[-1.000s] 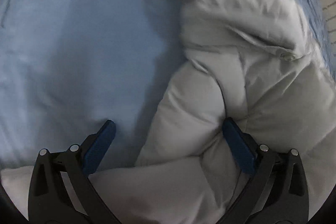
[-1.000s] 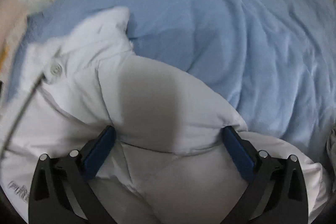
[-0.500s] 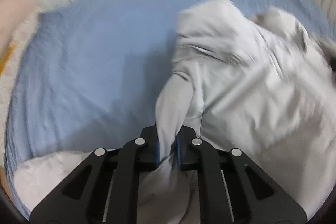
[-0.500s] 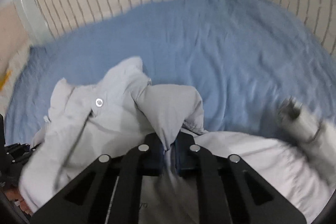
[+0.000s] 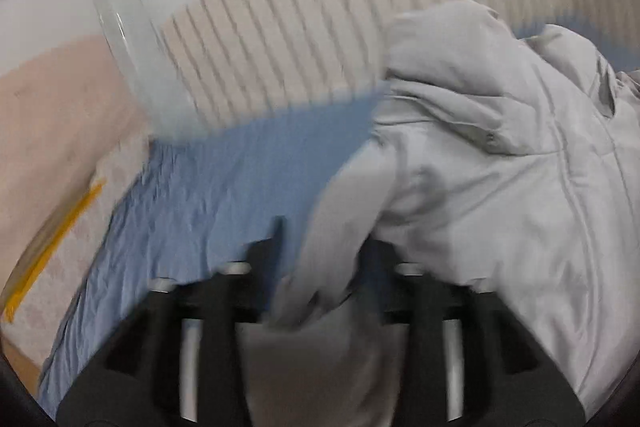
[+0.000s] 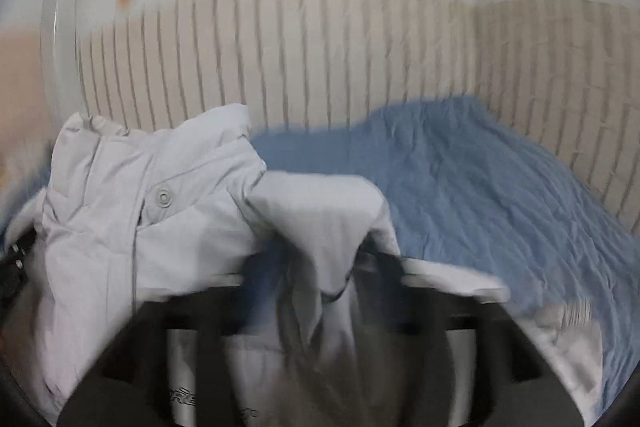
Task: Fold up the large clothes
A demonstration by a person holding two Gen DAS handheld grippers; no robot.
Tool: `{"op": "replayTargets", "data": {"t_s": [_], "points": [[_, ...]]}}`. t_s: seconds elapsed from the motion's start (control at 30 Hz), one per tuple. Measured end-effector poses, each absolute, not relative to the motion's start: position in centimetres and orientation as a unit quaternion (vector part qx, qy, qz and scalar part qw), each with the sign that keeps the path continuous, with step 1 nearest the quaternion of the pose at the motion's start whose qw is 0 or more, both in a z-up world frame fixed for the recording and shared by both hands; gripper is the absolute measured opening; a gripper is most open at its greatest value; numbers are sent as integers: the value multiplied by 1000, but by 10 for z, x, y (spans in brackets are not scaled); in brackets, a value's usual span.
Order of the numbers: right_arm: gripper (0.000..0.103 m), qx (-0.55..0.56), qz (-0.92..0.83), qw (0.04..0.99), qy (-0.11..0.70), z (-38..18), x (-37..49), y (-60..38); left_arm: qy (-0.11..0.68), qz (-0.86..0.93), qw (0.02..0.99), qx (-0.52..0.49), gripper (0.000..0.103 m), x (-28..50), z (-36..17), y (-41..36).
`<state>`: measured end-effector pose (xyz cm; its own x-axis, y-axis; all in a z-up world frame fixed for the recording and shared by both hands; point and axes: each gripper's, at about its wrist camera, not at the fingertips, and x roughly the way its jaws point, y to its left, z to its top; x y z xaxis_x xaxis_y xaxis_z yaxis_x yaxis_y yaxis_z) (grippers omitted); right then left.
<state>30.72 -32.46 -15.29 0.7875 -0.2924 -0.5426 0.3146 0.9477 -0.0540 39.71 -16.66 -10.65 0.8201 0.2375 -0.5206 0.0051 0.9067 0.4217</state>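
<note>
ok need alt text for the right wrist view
A pale grey padded jacket lies bunched on a blue bedsheet, a fold of it between the right tongs, whose jaws are opening. A striped headboard stands behind; the picture is motion-blurred.

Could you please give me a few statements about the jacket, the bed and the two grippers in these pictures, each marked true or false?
1. The garment being handled is a pale grey padded jacket. True.
2. The sheet under the jacket is red. False: it is blue.
3. A fold of the jacket hangs between the fingers of the left gripper. True; its jaws are opening around that fold.
4. The right gripper has nothing between its fingers. False: a fold of jacket fabric hangs between them as its jaws open.
5. A round snap button shows on the jacket in the right wrist view. True.
6. The jacket lies flat and neatly folded. False: it is bunched up and lifted.
</note>
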Motion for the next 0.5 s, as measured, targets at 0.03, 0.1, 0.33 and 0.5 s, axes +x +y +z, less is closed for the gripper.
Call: {"op": "replayTargets", "data": {"t_s": [0.03, 0.1, 0.33, 0.5], "points": [[89, 5, -149, 940, 308, -167, 308, -321, 302, 81, 924, 220, 56, 401, -120, -161], [89, -10, -131, 940, 316, -183, 296, -320, 294, 115, 924, 214, 66, 393, -133, -141], [100, -55, -169, 954, 241, -149, 173, -362, 249, 73, 955, 144, 98, 283, -95, -21], [100, -4, -295, 921, 255, -98, 102, -443, 301, 101, 947, 59, 100, 195, -60, 73]]}}
